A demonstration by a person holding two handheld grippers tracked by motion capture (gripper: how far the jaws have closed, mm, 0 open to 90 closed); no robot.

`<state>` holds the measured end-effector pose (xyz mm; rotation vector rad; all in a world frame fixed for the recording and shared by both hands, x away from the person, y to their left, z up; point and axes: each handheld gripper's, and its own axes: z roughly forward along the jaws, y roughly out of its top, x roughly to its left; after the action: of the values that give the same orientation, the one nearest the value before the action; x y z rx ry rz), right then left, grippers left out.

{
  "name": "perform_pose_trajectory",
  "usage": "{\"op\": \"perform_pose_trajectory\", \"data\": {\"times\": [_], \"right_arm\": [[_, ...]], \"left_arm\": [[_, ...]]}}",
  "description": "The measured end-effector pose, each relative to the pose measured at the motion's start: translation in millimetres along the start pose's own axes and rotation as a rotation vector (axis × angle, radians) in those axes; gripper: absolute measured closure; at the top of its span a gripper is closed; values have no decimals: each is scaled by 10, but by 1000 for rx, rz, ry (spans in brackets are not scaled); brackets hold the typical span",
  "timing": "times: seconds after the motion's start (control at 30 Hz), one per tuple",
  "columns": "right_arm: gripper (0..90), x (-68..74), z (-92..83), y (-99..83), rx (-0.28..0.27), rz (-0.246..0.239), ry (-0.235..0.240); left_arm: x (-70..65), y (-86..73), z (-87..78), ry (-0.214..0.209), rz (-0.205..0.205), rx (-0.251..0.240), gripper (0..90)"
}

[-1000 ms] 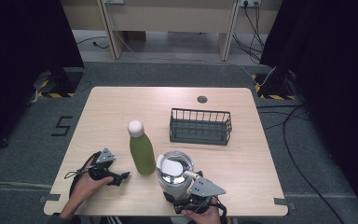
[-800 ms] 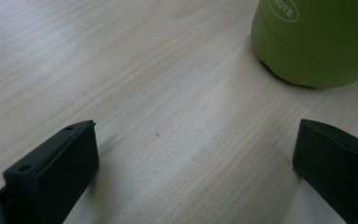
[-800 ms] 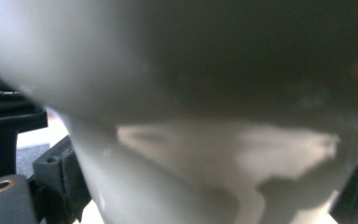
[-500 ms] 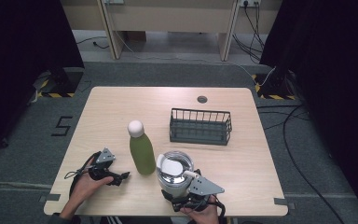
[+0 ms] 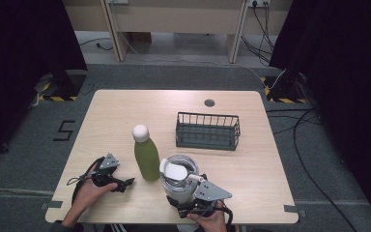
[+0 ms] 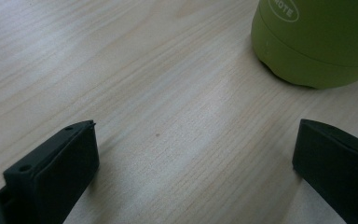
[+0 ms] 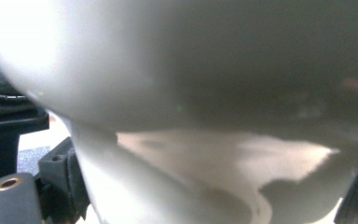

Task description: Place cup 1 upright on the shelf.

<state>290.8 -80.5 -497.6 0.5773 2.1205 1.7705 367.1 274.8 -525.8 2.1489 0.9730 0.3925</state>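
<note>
A green bottle [image 5: 147, 162] with a white cap stands upright near the table's front middle. Its base [image 6: 317, 42] shows at the top right of the left gripper view. My left gripper [image 5: 125, 184] lies low on the table just left of the bottle, open, with only bare wood between its jaws [image 6: 196, 172]. Right of the bottle stands a white lidded tumbler [image 5: 178, 179]. My right gripper [image 5: 183, 203] is at the tumbler's foot from the near side. In the right gripper view the tumbler wall [image 7: 191, 70] sits between the jaws, which press its lower part.
A dark wire basket [image 5: 207, 131] stands empty behind the tumbler, right of centre. A small round grommet [image 5: 209, 102] sits near the far edge. The wooden table [image 5: 116, 116] has bare room at the left and back. Cables run on the floor at the right.
</note>
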Motion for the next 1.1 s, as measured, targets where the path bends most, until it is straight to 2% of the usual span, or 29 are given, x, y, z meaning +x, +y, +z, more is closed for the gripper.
{"op": "perform_pose_trajectory", "data": {"times": [0.23, 0.5, 0.6, 0.73, 0.83, 0.97, 1.1], "right_arm": [[100, -20, -36, 14, -27, -13, -5], [100, -90, -107, 115, -45, -26, -42], [100, -139, -142, 172, -45, -14, -54], [100, -259, -194, 273, -60, -33, -91], [100, -302, -214, 306, -70, -27, -100], [100, -382, -267, 384, -82, -52, -137], [100, -458, -308, 472, -85, -52, -161]], "left_arm": [[1, 0, -1, -1, 2, 1, 0], [0, 0, 0, 0, -1, -1, 0], [-1, 0, 0, 1, -1, 0, 0], [-1, 0, 0, 1, -1, -1, 0], [-1, 0, 1, 0, -3, -1, 0], [0, 0, 1, 0, -1, -1, 0], [0, 0, 1, 0, -1, -1, 0]]}}
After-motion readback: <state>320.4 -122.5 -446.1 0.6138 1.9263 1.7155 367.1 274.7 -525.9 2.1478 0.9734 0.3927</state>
